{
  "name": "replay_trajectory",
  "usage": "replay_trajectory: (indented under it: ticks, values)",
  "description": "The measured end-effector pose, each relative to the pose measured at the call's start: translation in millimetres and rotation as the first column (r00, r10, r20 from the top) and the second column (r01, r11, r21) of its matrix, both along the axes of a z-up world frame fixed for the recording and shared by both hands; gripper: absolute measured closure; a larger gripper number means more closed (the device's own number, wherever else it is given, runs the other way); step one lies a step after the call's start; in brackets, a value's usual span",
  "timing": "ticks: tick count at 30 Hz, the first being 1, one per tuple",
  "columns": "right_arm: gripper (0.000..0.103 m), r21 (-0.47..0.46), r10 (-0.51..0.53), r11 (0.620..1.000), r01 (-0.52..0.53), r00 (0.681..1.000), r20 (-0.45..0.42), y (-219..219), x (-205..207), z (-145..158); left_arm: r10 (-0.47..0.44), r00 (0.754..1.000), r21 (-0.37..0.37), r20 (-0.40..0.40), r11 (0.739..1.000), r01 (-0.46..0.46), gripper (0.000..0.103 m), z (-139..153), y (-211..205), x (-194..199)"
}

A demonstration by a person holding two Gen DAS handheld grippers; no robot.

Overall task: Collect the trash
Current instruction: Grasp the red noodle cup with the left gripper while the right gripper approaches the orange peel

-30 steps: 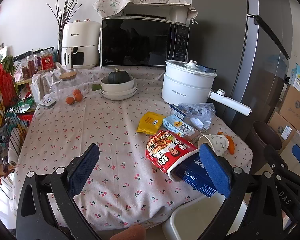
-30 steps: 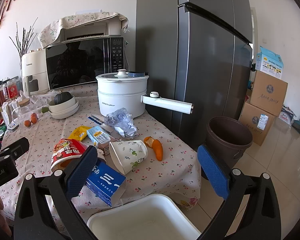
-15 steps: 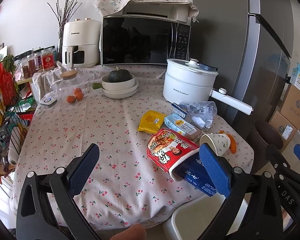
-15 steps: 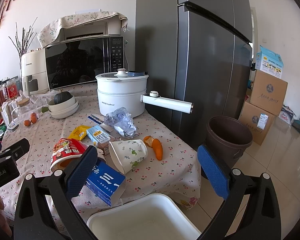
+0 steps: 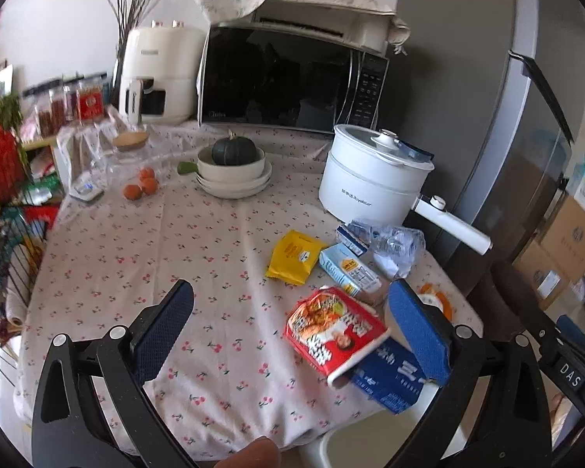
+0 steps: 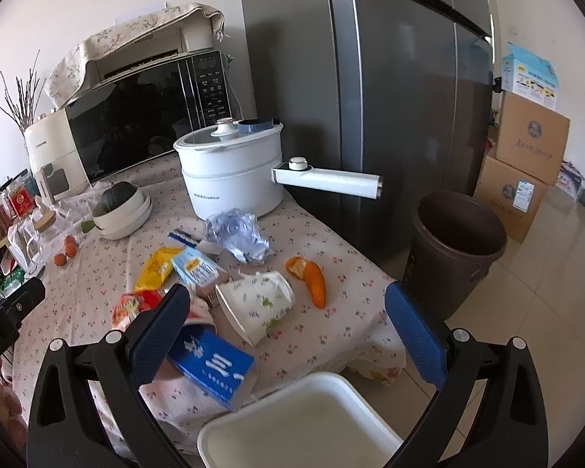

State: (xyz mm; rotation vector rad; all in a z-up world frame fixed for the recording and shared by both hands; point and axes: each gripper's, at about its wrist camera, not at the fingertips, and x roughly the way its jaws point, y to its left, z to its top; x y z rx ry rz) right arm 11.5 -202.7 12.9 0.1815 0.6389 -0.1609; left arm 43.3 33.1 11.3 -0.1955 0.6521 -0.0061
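Trash lies on the right part of the cherry-print tablecloth: a red noodle cup [image 5: 333, 329] on its side, a blue carton [image 5: 390, 380] at the table edge, a yellow packet [image 5: 294, 257], a light-blue milk box [image 5: 349, 269], crumpled clear plastic [image 5: 396, 243]. In the right wrist view I also see a tipped paper cup [image 6: 255, 304], orange peel [image 6: 312, 279] and the blue carton [image 6: 214, 370]. My left gripper [image 5: 290, 333] hangs open above the table's near side. My right gripper [image 6: 282, 333] is open above the table's corner, holding nothing.
A brown waste bin [image 6: 454, 241] stands on the floor by the grey fridge [image 6: 390, 97]. A white tub [image 6: 300, 425] sits below the table's near edge. A white electric pot [image 5: 370, 179], stacked bowls with a squash [image 5: 234, 167], a microwave [image 5: 288, 78] and cardboard boxes [image 6: 526, 163] surround the area.
Both grippers have moved forward toward the table; the trash appears larger and closer. Both stay open.
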Motion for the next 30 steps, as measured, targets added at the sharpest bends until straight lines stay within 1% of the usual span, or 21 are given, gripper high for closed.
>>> replay_trajectory:
  ticks: [3, 4, 5, 7, 8, 10, 12, 14, 16, 17, 20, 24, 26, 27, 28, 30]
  values:
    - [0.006, -0.001, 0.022, 1.0, -0.022, 1.0, -0.005, -1.2, 12.7, 4.3, -0.066, 0.993, -0.026, -0.101, 0.998, 0.064, 0.007, -7.3, 0.9, 27.7]
    - [0.006, 0.0, 0.029, 1.0, -0.029, 1.0, -0.01, -1.7, 16.4, 3.9, -0.095, 0.983, -0.054, -0.155, 0.995, 0.087, 0.007, -14.1, 1.6, 38.3]
    - [0.006, 0.004, 0.038, 0.999, -0.038, 0.999, -0.017, -2.8, 20.9, 1.3, -0.108, 0.972, -0.094, -0.209, 0.992, 0.09, 0.007, -22.4, 3.6, 47.5]
    - [0.006, 0.024, 0.039, 0.999, -0.038, 0.999, -0.03, -7.2, 28.2, -6.4, -0.125, 0.955, -0.168, -0.27, 0.982, 0.081, 0.007, -37.3, 7.2, 58.2]
    - [0.006, 0.045, 0.038, 0.998, -0.036, 0.998, -0.044, -11.0, 32.6, -13.3, -0.139, 0.948, -0.199, -0.287, 0.976, 0.083, 0.007, -44.2, 7.8, 62.1]
    - [0.006, 0.078, 0.041, 0.996, -0.035, 0.996, -0.084, -16.9, 41.2, -25.2, -0.153, 0.929, -0.247, -0.337, 0.967, 0.07, 0.007, -60.2, 7.1, 70.8]
    - [0.006, 0.103, 0.051, 0.994, -0.039, 0.992, -0.118, -22.5, 48.6, -35.6, -0.158, 0.916, -0.297, -0.368, 0.954, 0.045, 0.007, -71.4, 9.2, 76.9]
    - [0.006, 0.104, 0.044, 0.994, -0.03, 0.989, -0.138, -26.3, 51.9, -42.8, -0.168, 0.9, -0.388, -0.403, 0.921, -0.002, 0.007, -82.7, 15.5, 82.3]
    - [0.006, 0.103, 0.047, 0.994, -0.031, 0.987, -0.153, -27.6, 53.2, -46.9, -0.177, 0.881, -0.444, -0.44, 0.895, -0.042, 0.007, -95.3, 16.0, 87.3]
    - [0.006, 0.104, 0.05, 0.994, -0.033, 0.985, -0.163, -28.1, 53.3, -49.4, -0.178, 0.872, -0.461, -0.457, 0.885, -0.061, 0.007, -101.6, 14.8, 89.3]
    - [0.006, 0.103, 0.065, 0.994, -0.046, 0.981, -0.184, -28.2, 50.5, -53.9, -0.183, 0.855, -0.495, -0.486, 0.864, -0.096, 0.007, -112.7, 9.2, 91.2]
    - [0.006, 0.08, 0.115, 0.992, -0.1, 0.971, -0.211, -25.0, 42.0, -60.4, -0.205, 0.843, -0.549, -0.497, 0.827, -0.122, 0.007, -124.0, 6.7, 95.0]
    - [0.006, 0.057, 0.133, 0.991, -0.123, 0.964, -0.231, -23.5, 38.0, -66.5, -0.229, 0.834, -0.594, -0.502, 0.792, -0.141, 0.007, -130.5, 5.7, 99.2]
    - [0.006, 0.051, 0.142, 0.99, -0.134, 0.959, -0.244, -23.3, 36.6, -70.6, -0.232, 0.829, -0.606, -0.51, 0.78, -0.155, 0.007, -134.0, 5.6, 101.0]
    - [0.006, 0.053, 0.15, 0.989, -0.141, 0.956, -0.253, -23.3, 36.3, -73.8, -0.224, 0.823, -0.609, -0.523, 0.773, -0.177, 0.007, -138.7, 5.2, 103.3]
    - [0.006, 0.081, 0.179, 0.983, -0.163, 0.943, -0.282, -24.7, 34.7, -82.6, -0.208, 0.821, -0.613, -0.532, 0.763, -0.205, 0.007, -145.7, 6.1, 106.5]
